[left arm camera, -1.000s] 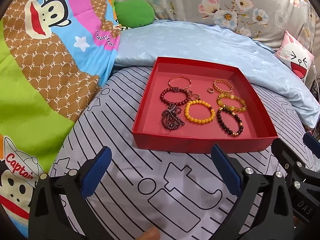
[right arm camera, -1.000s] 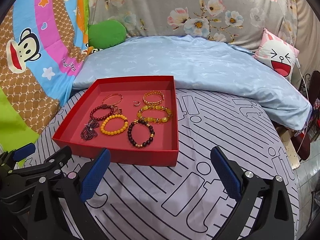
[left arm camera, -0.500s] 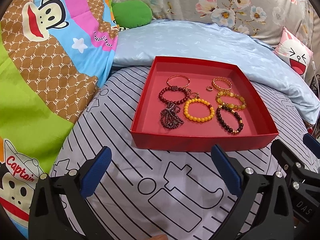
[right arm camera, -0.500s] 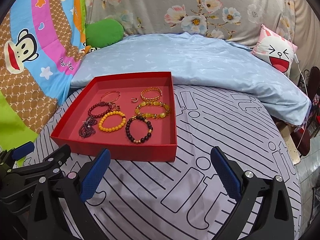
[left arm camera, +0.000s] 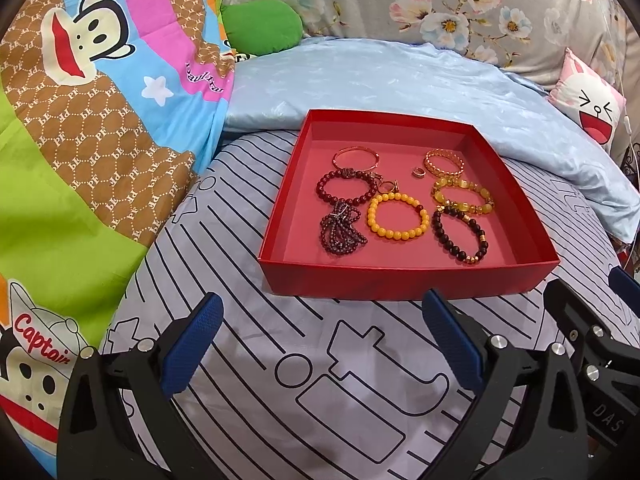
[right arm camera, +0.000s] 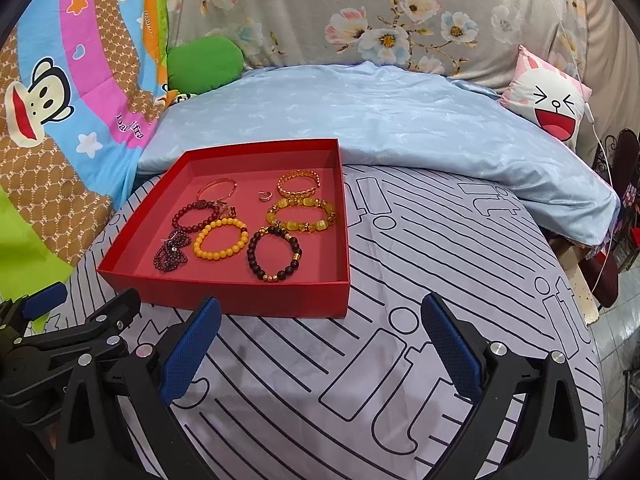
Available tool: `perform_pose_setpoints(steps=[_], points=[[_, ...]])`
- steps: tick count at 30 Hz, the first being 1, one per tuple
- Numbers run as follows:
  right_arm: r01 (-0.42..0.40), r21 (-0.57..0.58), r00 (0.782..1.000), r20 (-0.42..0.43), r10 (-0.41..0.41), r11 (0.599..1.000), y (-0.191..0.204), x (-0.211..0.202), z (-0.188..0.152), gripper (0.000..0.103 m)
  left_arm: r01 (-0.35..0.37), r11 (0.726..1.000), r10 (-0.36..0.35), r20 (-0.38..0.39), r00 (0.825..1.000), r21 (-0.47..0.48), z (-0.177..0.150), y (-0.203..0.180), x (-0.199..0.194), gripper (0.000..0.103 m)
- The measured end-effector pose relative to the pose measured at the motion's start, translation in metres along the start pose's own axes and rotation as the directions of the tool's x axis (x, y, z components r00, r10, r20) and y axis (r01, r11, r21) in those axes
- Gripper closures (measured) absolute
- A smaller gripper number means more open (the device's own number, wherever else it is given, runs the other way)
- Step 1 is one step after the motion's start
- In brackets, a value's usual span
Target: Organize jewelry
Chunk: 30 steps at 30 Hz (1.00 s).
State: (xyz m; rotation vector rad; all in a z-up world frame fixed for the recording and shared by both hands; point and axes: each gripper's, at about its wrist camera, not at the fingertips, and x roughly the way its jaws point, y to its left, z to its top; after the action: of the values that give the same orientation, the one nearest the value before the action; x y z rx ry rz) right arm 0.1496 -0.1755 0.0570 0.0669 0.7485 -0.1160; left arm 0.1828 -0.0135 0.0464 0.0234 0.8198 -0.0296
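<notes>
Both tools, left tool (left arm camera: 320, 332) and right tool (right arm camera: 320, 330), are being held agape and empty. The red tray (left arm camera: 404, 278) of bracelets is lying at twelve o'clock of the left tool, at eleven o'clock of the right; the left is judged nearer.

The pink bunny-face pillow (left arm camera: 588, 104) is cut off at the edge; the tiny gold ring (right arm camera: 263, 196) is too small to see well.

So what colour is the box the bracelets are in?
Red. The cardboard box is red all over, seen best in the left wrist view.
</notes>
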Motion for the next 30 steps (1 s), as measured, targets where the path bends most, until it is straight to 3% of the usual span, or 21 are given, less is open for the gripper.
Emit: perform_pose_setpoints(steps=[30], points=[[0.002,-0.003,1.0,-0.009,-0.002,1.0,0.0036,0.0,-0.0054,0.007,0.005,1.0,-0.005,-0.032,0.999,-0.004,-0.0049,0.0037,0.0057,0.008]])
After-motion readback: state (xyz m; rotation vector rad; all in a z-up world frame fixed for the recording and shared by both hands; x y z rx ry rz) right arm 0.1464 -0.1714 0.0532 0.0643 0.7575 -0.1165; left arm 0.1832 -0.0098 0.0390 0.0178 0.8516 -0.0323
